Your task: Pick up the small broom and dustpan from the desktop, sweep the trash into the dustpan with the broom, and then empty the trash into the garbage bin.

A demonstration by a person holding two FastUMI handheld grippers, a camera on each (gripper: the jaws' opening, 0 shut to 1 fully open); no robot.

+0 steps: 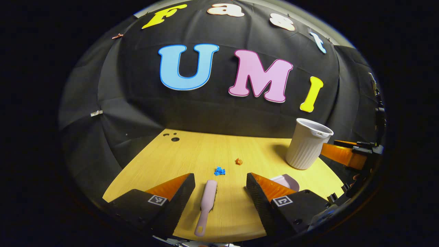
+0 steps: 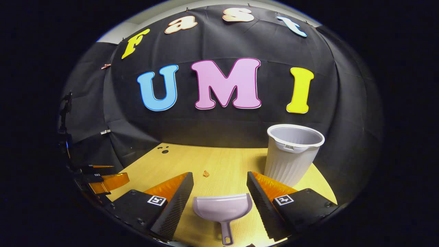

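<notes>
The desktop [image 1: 219,151] looks like pale wood with a fine grain and a smooth, faintly shiny finish. The broom [image 1: 205,206], dustpan [image 2: 223,207] and ribbed bin [image 2: 291,154] look like smooth plastic with a soft sheen. The gripper fingers [image 1: 178,202] have matt black pads with a rough dotted texture and glossy translucent orange sides.

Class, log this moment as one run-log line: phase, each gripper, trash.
phase: pre-grasp | left gripper: open, astride broom | right gripper: open, astride dustpan | trash: blue scrap, orange scrap unswept
</notes>
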